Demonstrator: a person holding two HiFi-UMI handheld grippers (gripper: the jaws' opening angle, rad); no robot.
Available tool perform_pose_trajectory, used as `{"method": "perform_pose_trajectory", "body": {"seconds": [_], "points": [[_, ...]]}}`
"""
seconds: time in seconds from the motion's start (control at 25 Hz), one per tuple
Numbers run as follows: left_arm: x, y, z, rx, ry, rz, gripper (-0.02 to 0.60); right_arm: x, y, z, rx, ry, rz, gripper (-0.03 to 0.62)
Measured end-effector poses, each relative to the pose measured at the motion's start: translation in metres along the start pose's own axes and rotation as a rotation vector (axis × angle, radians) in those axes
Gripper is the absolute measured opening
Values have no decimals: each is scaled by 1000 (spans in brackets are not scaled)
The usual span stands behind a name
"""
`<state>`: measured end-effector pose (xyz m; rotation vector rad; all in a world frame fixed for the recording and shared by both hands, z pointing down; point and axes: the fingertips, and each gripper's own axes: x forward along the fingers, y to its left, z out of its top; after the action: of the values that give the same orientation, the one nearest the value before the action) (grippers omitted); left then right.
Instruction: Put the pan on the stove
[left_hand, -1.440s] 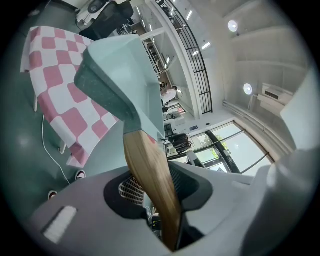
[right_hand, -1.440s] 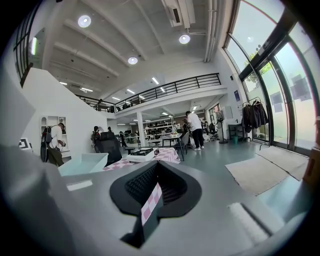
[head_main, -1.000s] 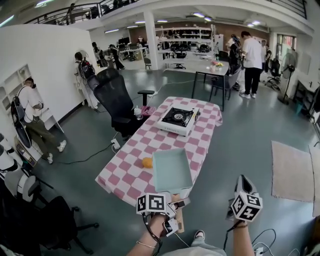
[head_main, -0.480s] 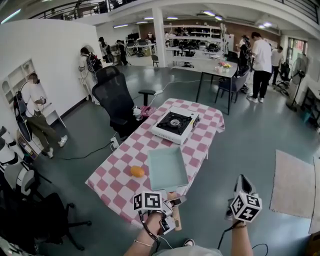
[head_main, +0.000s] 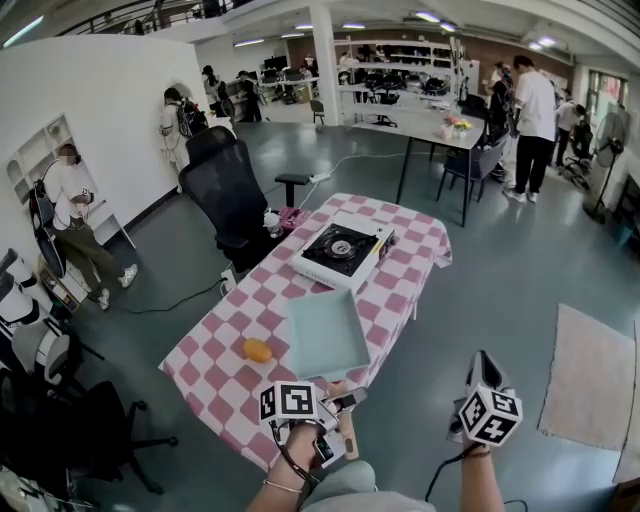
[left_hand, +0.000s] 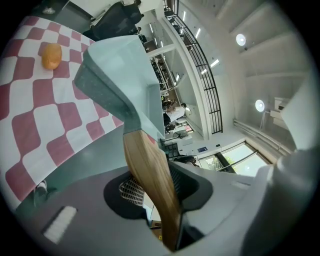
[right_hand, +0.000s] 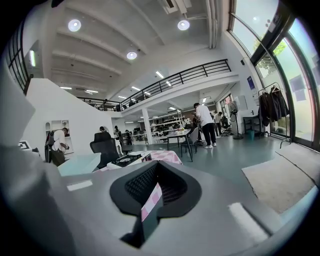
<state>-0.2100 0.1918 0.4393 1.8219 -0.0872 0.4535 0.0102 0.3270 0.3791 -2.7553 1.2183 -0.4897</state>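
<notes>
Clamping one pan (head_main: 325, 335), left gripper (head_main: 347, 403) jaws; right gripper (head_main: 483, 362) jaws together; one stove (head_main: 338, 252).

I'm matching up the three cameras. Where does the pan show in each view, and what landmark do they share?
Head view: pan at low centre, over the near end of the checked tablecloth.
Left gripper view: pan fills the upper left centre, with its wooden handle running down to the bottom.
Right gripper view: pan is a pale slab at the left.
Shared landmark: the checked tablecloth.
</notes>
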Motion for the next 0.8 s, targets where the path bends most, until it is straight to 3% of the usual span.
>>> {"method": "perform_pose_trajectory", "body": {"seconds": [0.4, 0.8], "points": [[46, 0, 31, -6, -5, 19, 118, 46, -32, -2, 14, 27, -10, 9], [113, -14, 113, -22, -41, 2, 118, 155, -48, 39, -11, 26, 26, 9]]}}
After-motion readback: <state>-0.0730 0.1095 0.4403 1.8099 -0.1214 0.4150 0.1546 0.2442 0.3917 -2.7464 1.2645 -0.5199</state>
